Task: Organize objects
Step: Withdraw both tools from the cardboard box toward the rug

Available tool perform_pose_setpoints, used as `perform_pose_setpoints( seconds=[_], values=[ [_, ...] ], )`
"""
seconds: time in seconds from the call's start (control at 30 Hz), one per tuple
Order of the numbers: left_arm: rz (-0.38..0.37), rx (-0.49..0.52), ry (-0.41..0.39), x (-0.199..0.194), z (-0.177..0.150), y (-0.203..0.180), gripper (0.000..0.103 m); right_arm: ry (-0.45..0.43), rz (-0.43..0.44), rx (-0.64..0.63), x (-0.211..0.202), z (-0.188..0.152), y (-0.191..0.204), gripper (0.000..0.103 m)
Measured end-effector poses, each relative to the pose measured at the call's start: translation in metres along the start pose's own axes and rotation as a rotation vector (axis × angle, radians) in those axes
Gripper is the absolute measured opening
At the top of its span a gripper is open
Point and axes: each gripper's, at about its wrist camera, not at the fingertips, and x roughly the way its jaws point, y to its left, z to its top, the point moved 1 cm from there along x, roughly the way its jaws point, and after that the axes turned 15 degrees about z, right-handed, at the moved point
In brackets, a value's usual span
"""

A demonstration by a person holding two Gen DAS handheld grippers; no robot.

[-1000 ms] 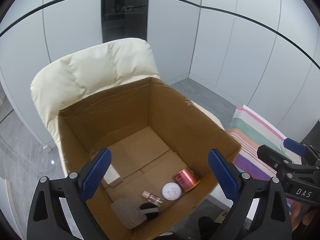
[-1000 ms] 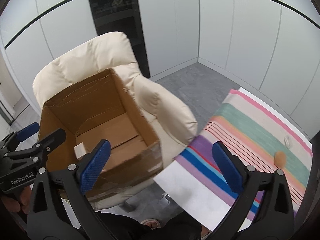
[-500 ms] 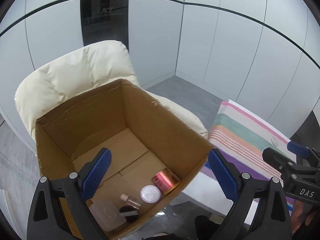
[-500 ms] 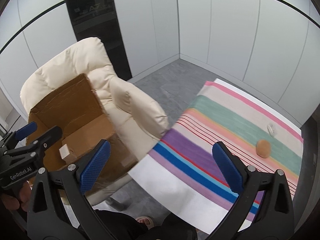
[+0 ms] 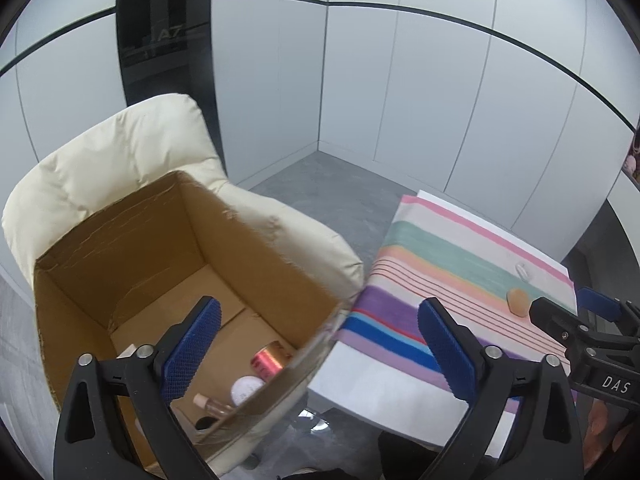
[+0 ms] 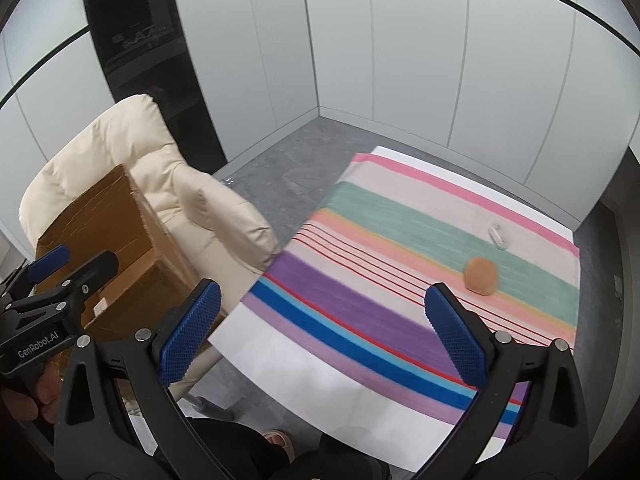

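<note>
Left wrist: the left gripper [image 5: 318,346] gapes empty over the box [image 5: 132,252] rim; the sponge [image 5: 517,301] lies on the cloth [image 5: 436,268] at its 2 o'clock.

Right wrist: the right gripper [image 6: 320,330] also gapes empty; the sponge [image 6: 480,275] sits just past its right finger at 1 o'clock, the clip [image 6: 498,236] beyond.

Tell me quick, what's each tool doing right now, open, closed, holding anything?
Left tool: open, holding nothing.
Right tool: open, holding nothing.
</note>
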Motion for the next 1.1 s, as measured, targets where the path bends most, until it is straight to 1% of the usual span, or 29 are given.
perform_pose_setpoints(
  seconds=[0.53,0.9,1.1],
  values=[
    [-0.082,0.112,-0.034,-0.011,0.0,-0.07,0.103,-0.031,-0.066,0.069,-0.033,-0.011,-0.058,0.103],
    [-0.13,0.161,-0.037,-0.019,-0.006,-0.113,0.103,-0.046,-0.113,0.125,-0.055,-0.022,-0.095,0.103],
    [-0.169,0.181,-0.037,-0.022,-0.006,-0.132,0.103,-0.054,-0.138,0.15,-0.068,-0.03,-0.114,0.103]
  ],
)
